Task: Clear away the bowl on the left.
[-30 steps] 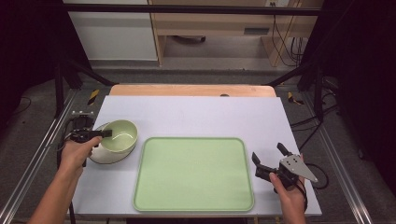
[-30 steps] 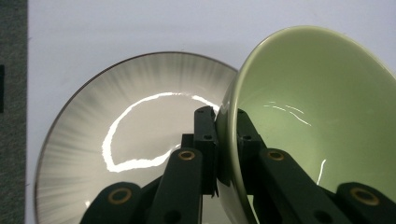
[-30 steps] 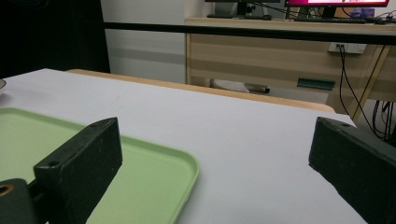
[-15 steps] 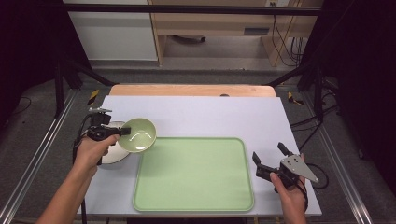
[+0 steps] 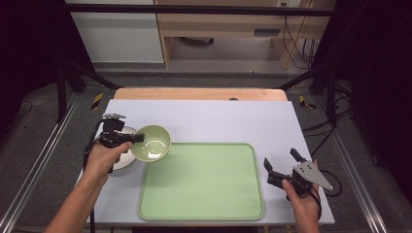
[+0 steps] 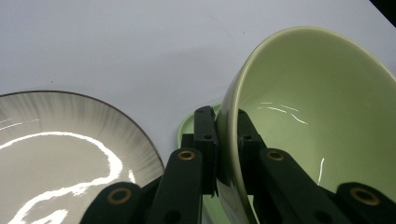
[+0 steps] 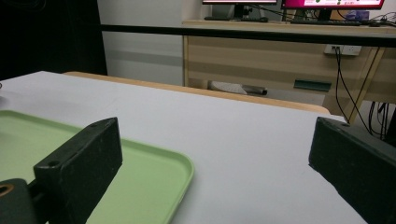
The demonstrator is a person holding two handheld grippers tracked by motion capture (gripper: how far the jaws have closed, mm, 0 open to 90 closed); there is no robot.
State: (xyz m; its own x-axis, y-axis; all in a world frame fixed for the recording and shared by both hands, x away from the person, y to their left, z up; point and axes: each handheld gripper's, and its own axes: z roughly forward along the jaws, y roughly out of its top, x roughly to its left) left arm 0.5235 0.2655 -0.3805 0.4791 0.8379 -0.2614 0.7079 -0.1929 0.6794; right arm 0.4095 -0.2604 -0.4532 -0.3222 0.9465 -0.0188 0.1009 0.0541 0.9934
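My left gripper (image 5: 137, 139) is shut on the rim of a pale green bowl (image 5: 151, 142) and holds it tilted in the air, over the left edge of the green tray (image 5: 201, 180). In the left gripper view the two black jaws pinch the green bowl (image 6: 308, 116) wall, one inside and one outside. A grey-white plate (image 5: 122, 165) lies on the table under my left hand; the same plate (image 6: 60, 154) fills the lower left of that view. My right gripper (image 5: 282, 165) rests open at the tray's right side, with nothing between its jaws.
The white table top (image 5: 218, 119) has a wooden strip (image 5: 199, 93) along its far edge. Black frame posts (image 5: 65, 73) stand at both sides. In the right gripper view the tray's corner (image 7: 173, 163) lies just ahead of the jaws, with a desk and cables beyond.
My left gripper has lifted the green bowl off the plate and carried it right, towards the tray. The right gripper has stayed put.
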